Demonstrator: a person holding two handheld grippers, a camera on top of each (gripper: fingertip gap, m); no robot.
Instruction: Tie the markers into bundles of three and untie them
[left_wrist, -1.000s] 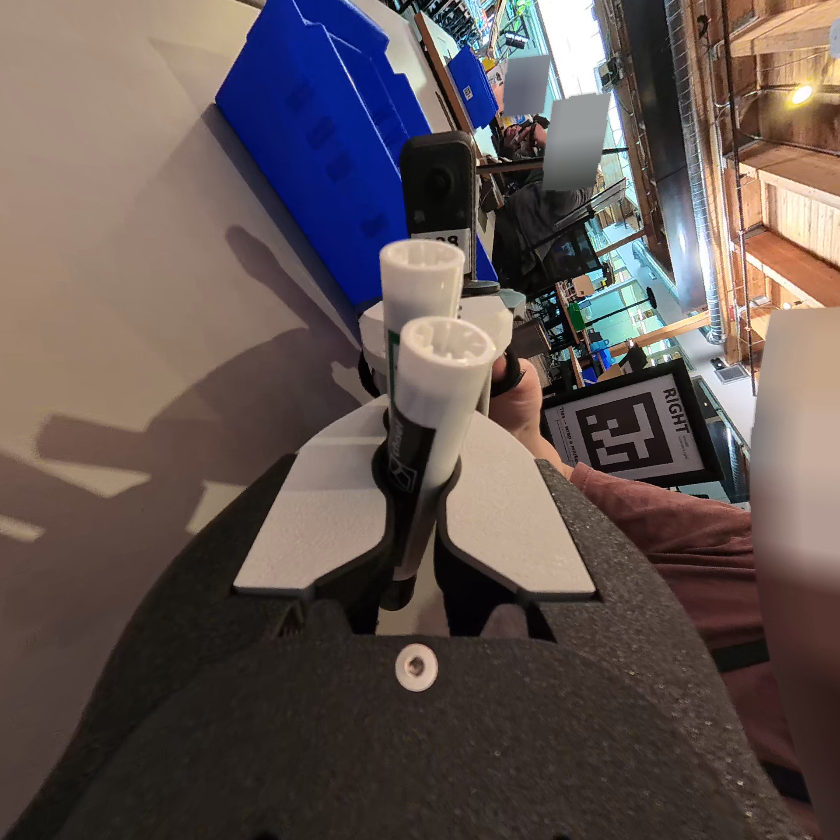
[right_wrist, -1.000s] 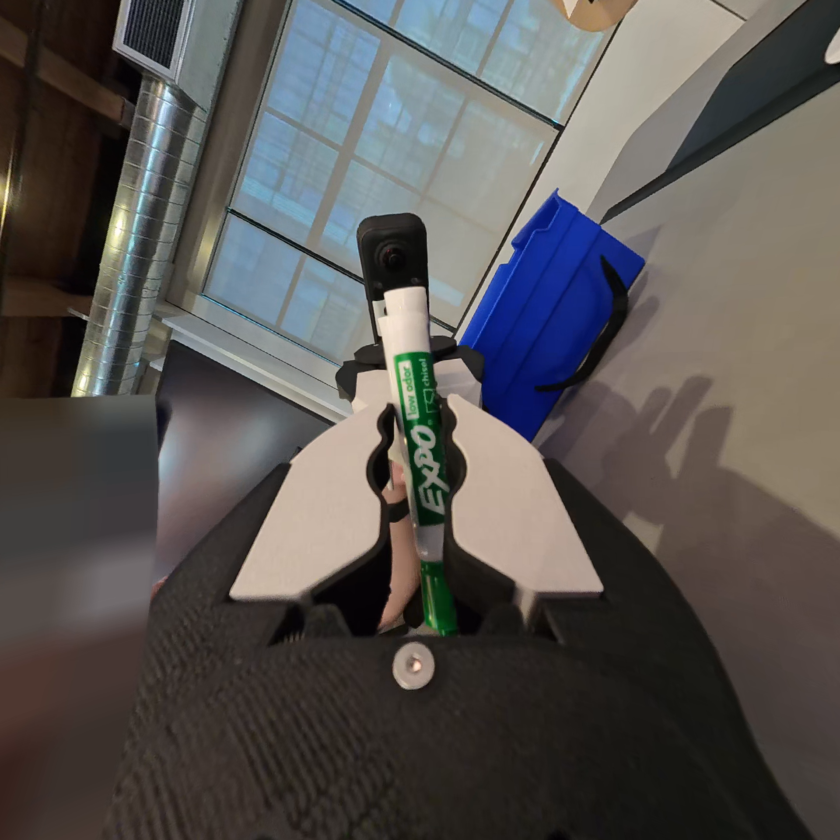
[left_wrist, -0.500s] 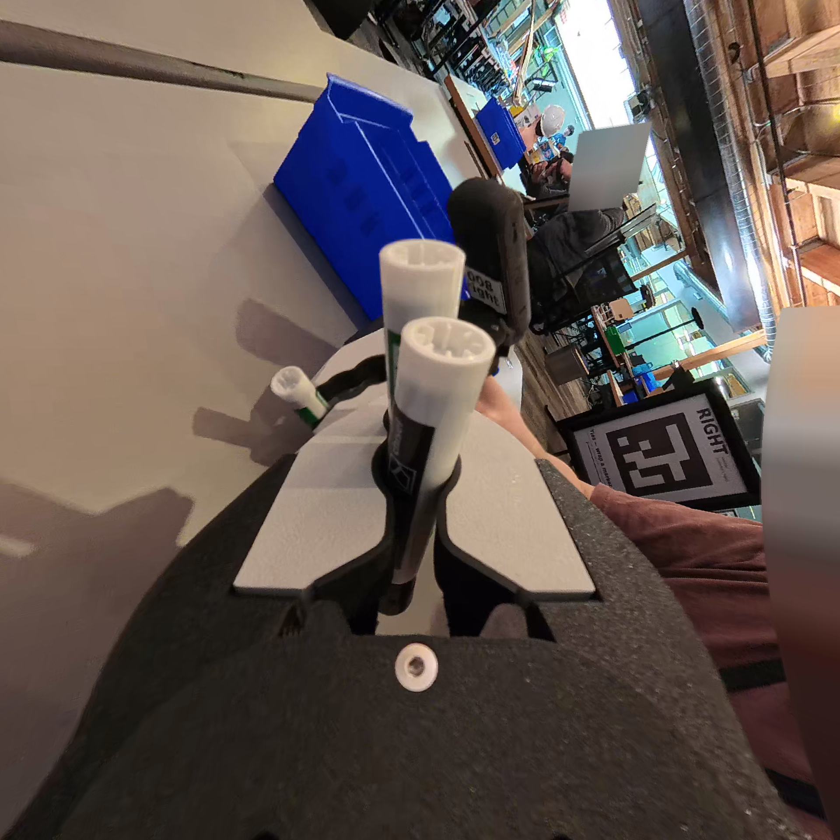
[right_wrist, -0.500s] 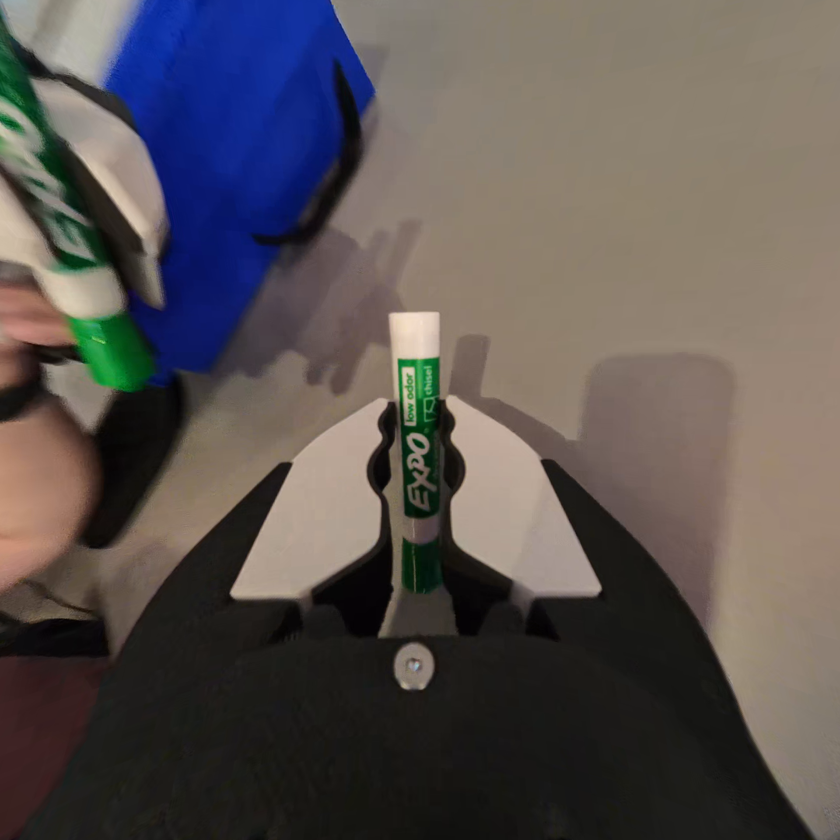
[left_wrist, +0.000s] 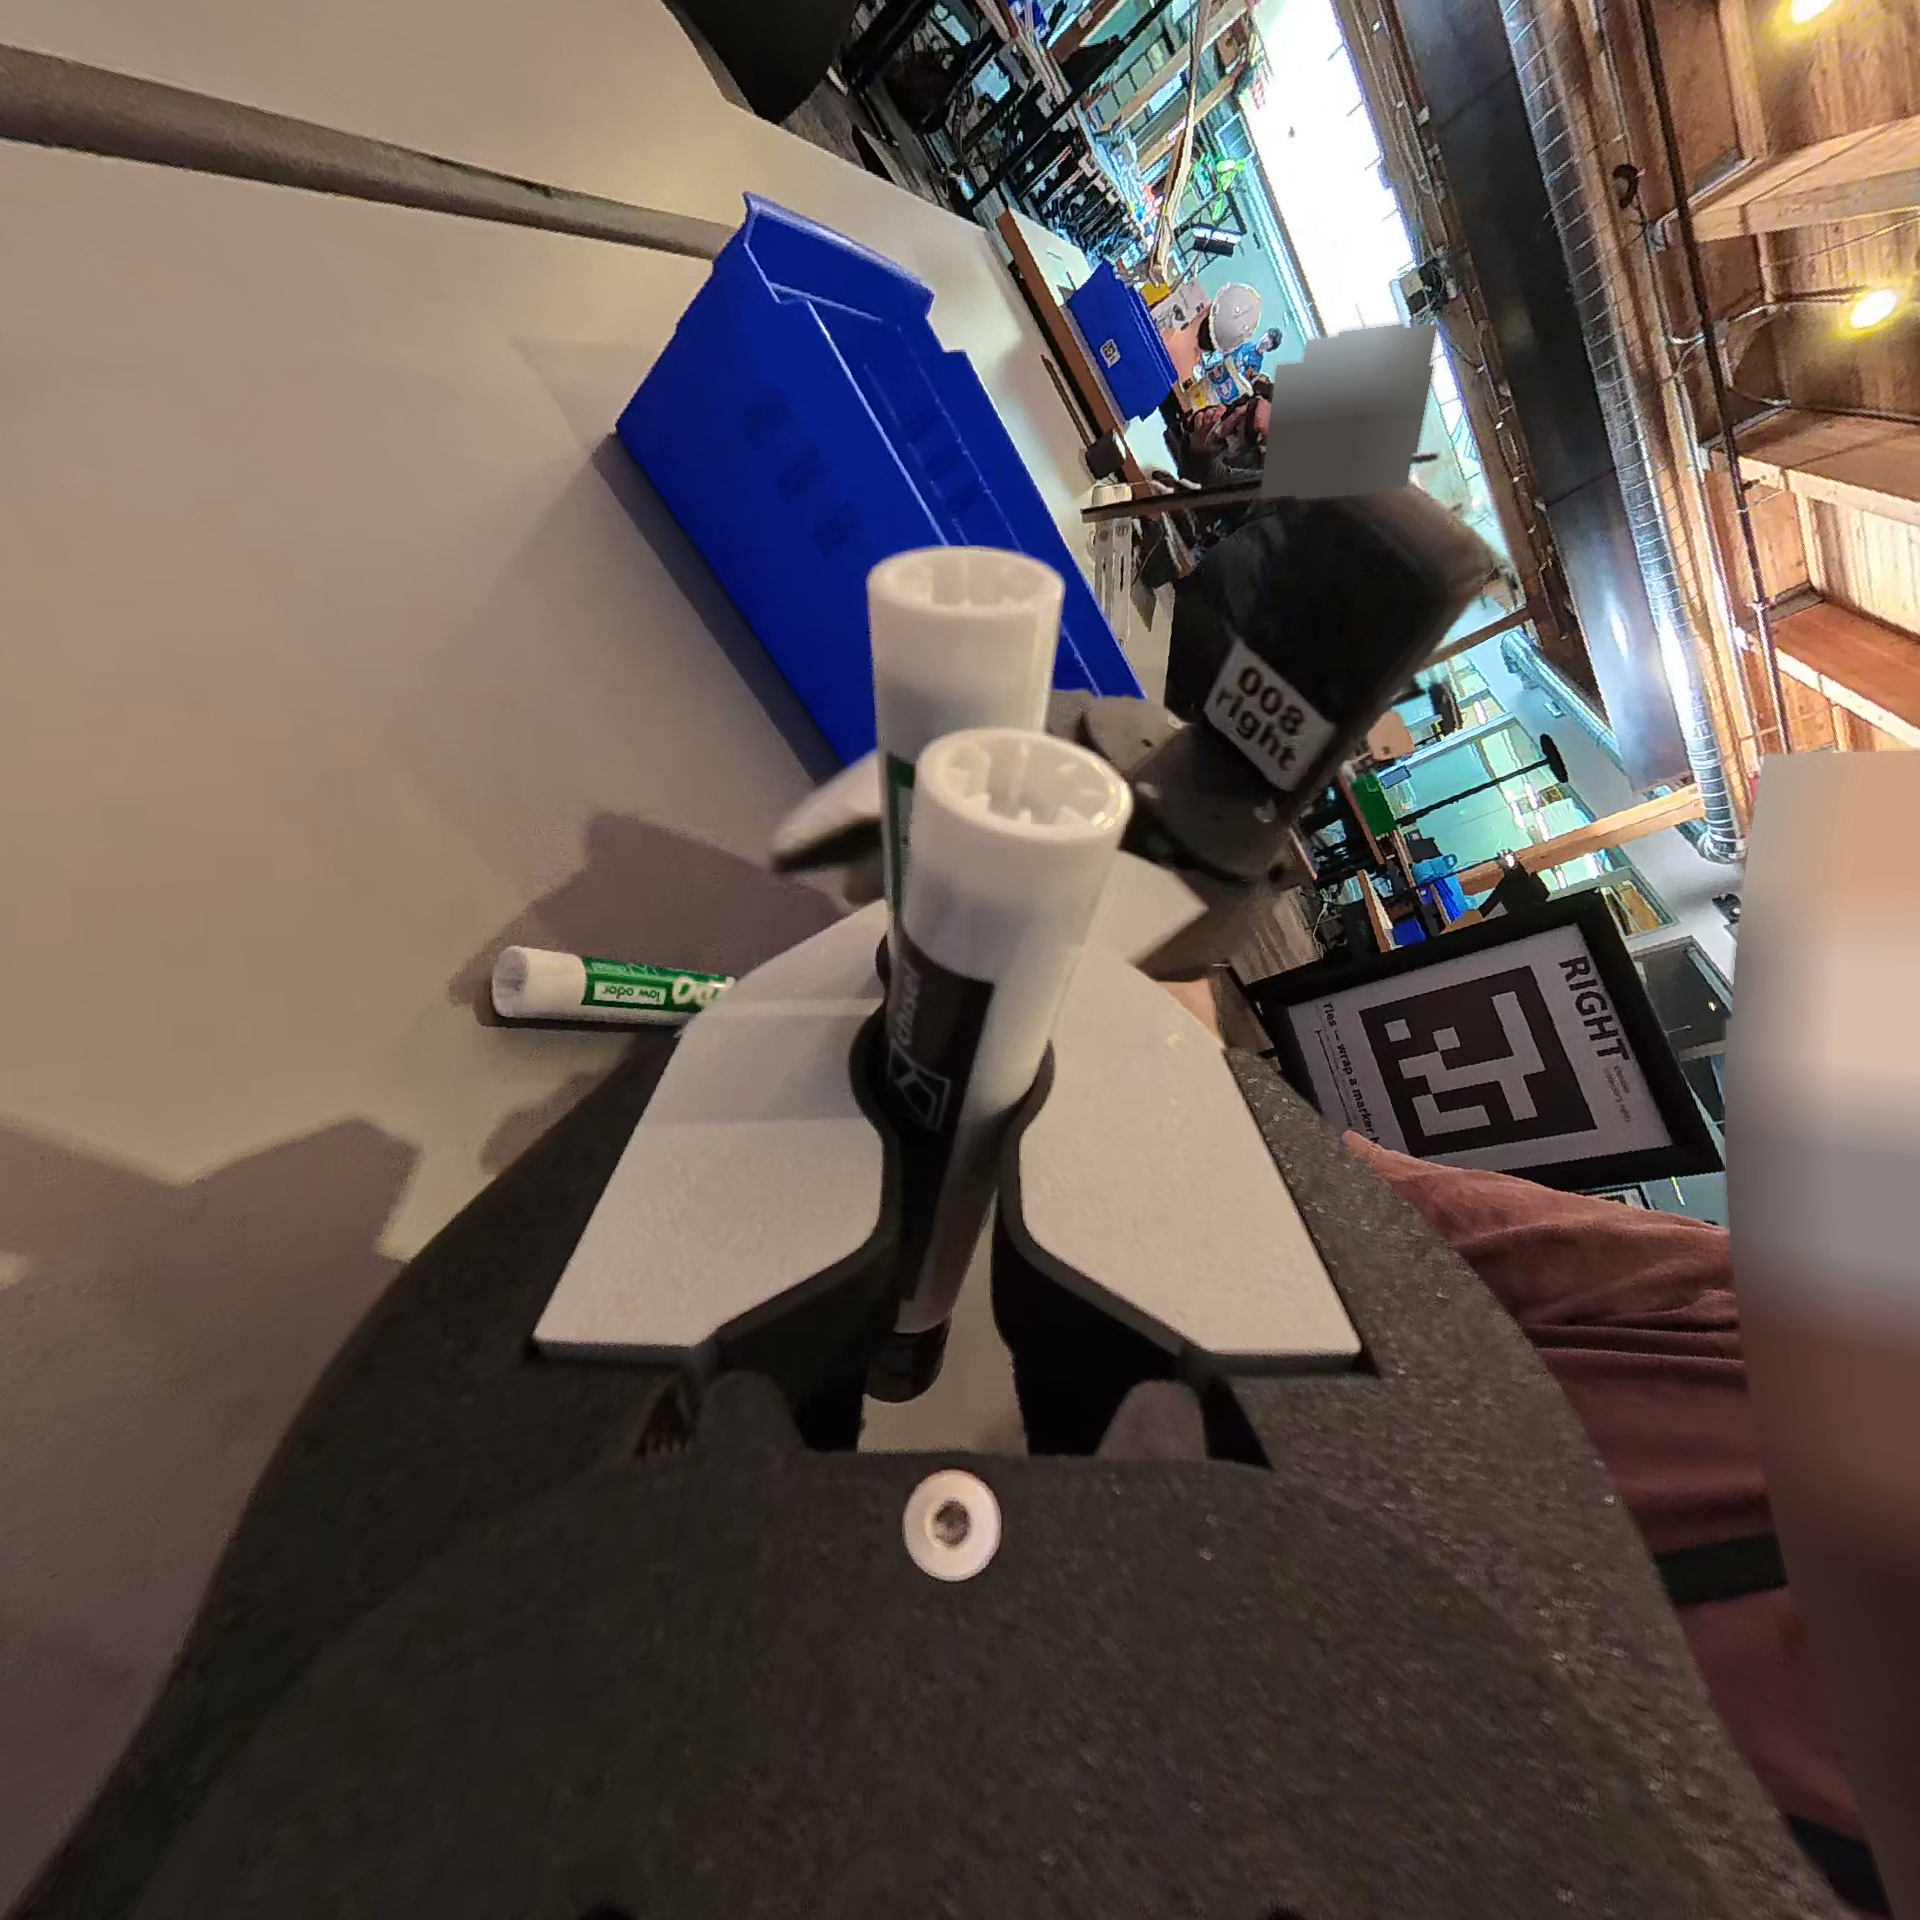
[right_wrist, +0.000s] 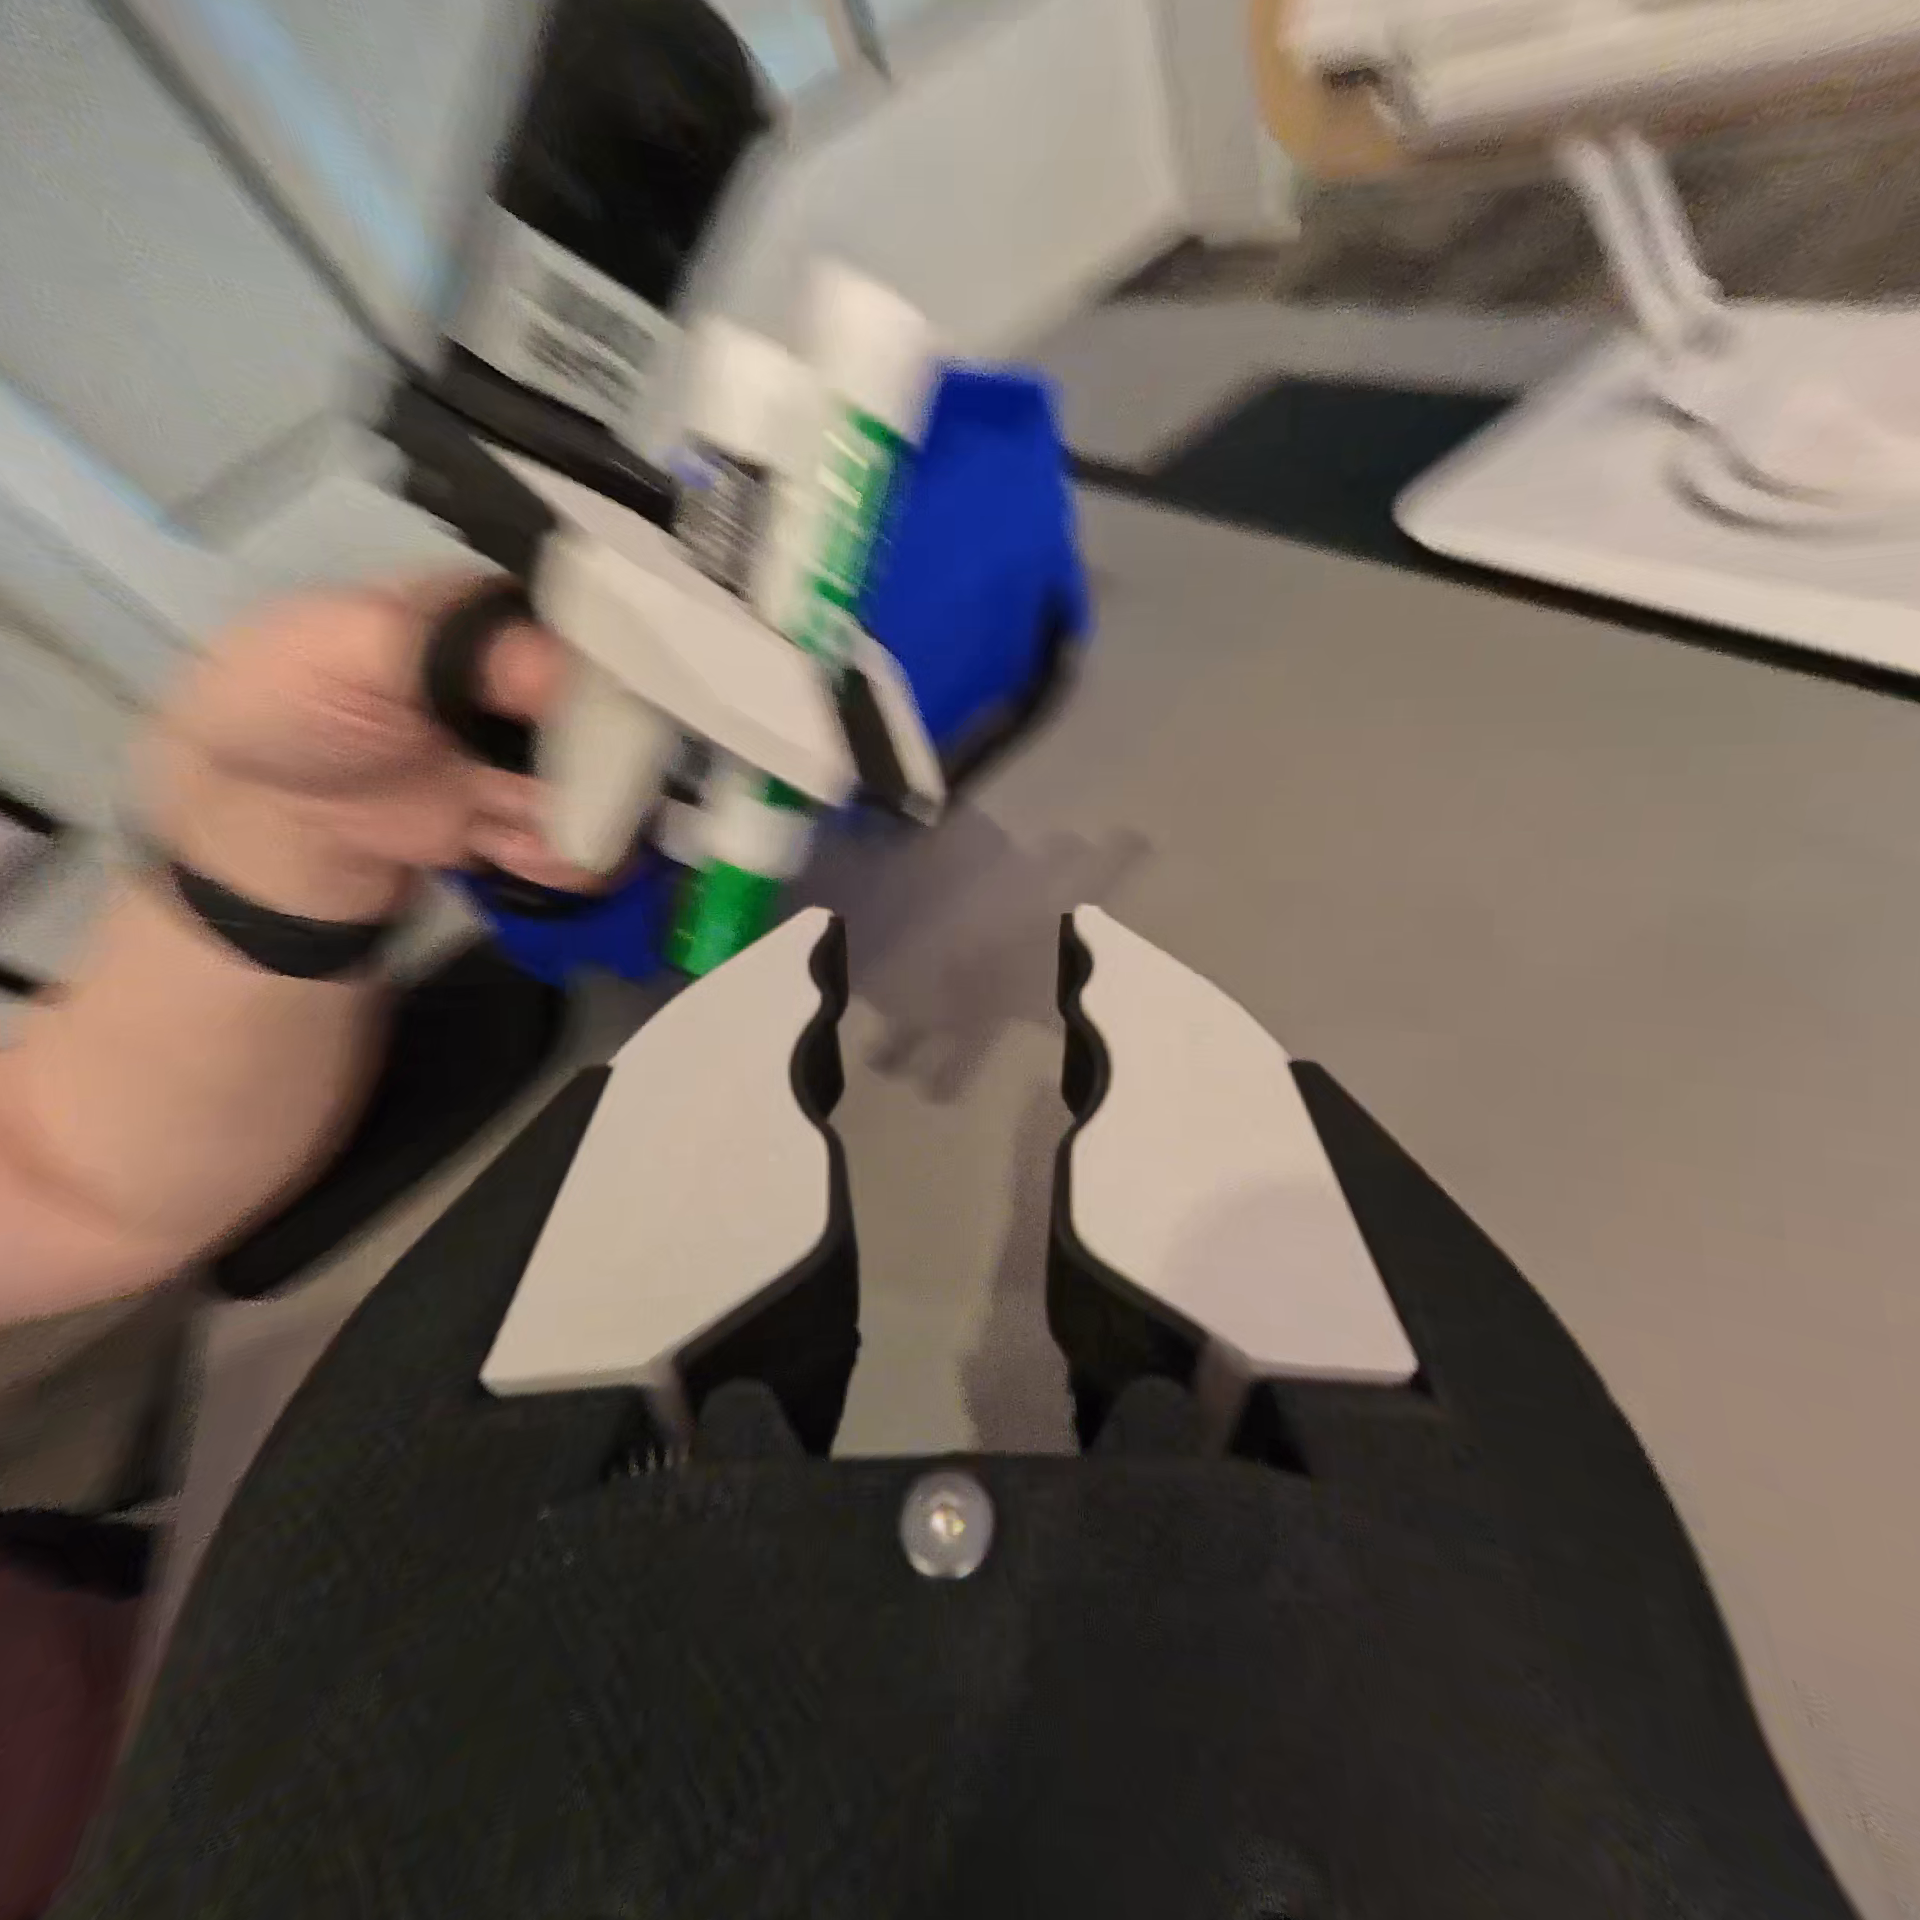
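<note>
Green marker (left_wrist: 613, 992) lies alone on my grey table (left_wrist: 260, 623), near blue bin (left_wrist: 831, 499). Left gripper (left_wrist: 951, 1049) clamps two markers (left_wrist: 966, 935), white ends pointing away. Right gripper (right_wrist: 951, 935) spread wide, holding nothing, over table; that view blurred.

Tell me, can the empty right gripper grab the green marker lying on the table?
Probably yes. The right gripper is open and holds nothing, and the green marker lies alone on the table. The left gripper, shut on two markers, sits close.
</note>
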